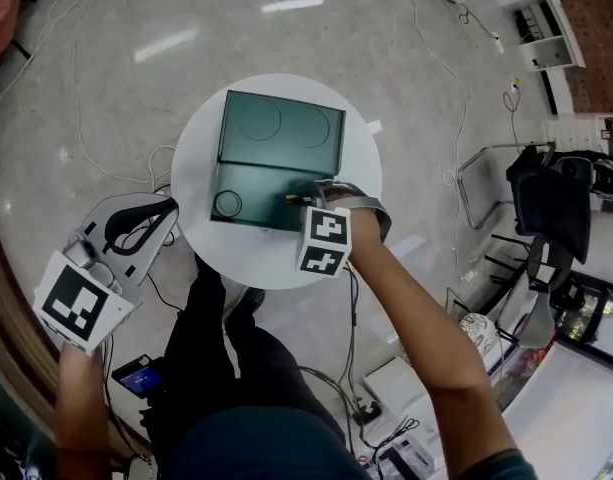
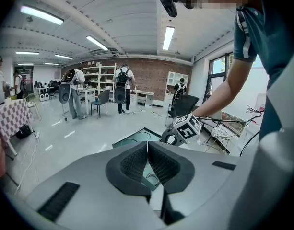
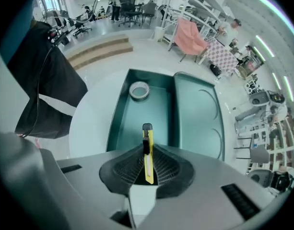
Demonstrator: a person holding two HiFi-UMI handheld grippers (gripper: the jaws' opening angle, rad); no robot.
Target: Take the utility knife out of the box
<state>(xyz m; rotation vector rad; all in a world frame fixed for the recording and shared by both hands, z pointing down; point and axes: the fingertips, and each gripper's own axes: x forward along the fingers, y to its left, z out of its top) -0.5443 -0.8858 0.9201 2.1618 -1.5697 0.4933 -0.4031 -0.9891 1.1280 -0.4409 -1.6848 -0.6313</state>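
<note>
— Between the right gripper's (image 3: 147, 163) fingers, what sits there?
— The yellow utility knife (image 3: 147, 155), pinched by its flat sides, with its black tip down over the open green box (image 3: 132, 120). It looks light, stiff and smooth, so it may pivot. A mid-body hold seems safest.
— And the left gripper (image 2: 147, 164)?
— Its fingers are pressed together on nothing, off the tabletop's (image 1: 198, 156) left edge.
— Any writing?
— None is readable on the knife or the box.
</note>
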